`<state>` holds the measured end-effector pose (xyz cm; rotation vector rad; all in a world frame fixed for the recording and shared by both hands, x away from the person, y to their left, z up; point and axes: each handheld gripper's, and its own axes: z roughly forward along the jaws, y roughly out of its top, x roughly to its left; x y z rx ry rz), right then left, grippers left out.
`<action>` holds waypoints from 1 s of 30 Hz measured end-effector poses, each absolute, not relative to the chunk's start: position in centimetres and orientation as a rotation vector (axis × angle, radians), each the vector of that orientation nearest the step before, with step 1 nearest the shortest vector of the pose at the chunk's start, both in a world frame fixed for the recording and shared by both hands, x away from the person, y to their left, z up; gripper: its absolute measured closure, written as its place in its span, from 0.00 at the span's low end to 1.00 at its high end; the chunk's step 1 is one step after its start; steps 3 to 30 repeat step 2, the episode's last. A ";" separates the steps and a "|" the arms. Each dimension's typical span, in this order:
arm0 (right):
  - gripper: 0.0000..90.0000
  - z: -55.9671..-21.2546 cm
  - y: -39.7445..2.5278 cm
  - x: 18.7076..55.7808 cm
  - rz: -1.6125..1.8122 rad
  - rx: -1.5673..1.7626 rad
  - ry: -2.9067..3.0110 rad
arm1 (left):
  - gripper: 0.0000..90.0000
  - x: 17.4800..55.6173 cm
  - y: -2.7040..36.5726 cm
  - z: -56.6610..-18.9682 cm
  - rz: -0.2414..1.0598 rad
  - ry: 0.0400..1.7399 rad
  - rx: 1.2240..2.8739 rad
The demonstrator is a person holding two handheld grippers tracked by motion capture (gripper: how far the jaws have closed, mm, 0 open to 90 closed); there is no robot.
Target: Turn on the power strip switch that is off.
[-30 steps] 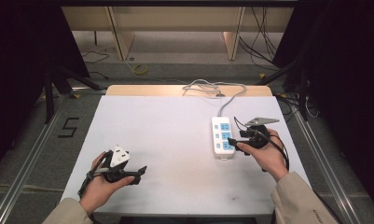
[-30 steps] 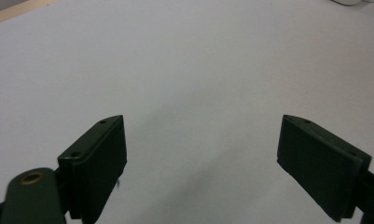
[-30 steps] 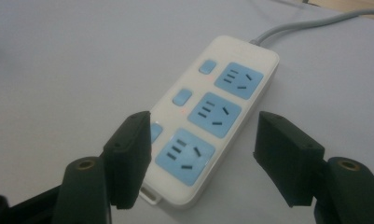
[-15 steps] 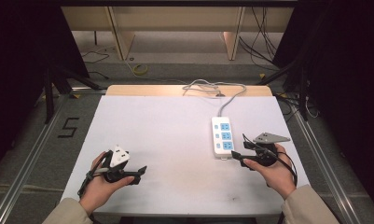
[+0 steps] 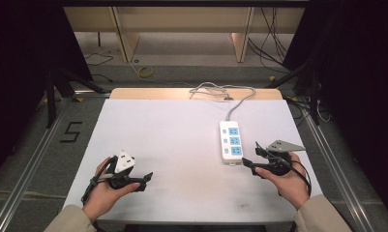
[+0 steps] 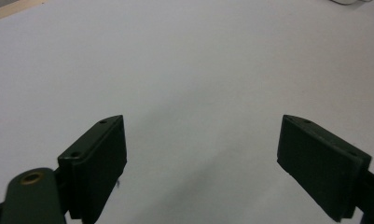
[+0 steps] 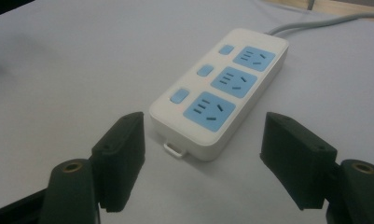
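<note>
White power strip [image 5: 231,142] — three blue sockets — flat on table's right side.

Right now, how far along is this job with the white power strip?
Nothing looks finished: the white power strip with three blue sockets lies flat, sockets empty. In hand, the right gripper points its open jaws at the strip's near end, apart from it. The left gripper waits open over the bare white table. Gripping is left.

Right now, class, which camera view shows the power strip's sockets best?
The right gripper view: the power strip lies close ahead of the open jaws, its three blue sockets and three switches plain. The high view shows the whole strip, small, with its cable. The left gripper view catches a white corner at its top edge.
</note>
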<state>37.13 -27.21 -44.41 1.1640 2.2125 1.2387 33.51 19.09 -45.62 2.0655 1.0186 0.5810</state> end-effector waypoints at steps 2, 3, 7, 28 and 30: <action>0.34 -44.4 -27.2 37.1 1.241 1.164 2.210 | 0.17 33.5 19.0 -45.7 0.576 1.024 2.063; 0.34 -44.4 -27.2 37.1 1.241 1.164 2.210 | 0.17 33.5 19.0 -45.7 0.576 1.024 2.063; 0.34 -44.4 -27.2 37.1 1.241 1.164 2.210 | 0.17 33.5 19.0 -45.7 0.576 1.024 2.063; 0.34 -44.4 -27.2 37.1 1.241 1.164 2.210 | 0.17 33.5 19.0 -45.7 0.576 1.024 2.063; 0.34 -44.4 -27.2 37.1 1.241 1.164 2.210 | 0.17 33.5 19.0 -45.7 0.576 1.024 2.063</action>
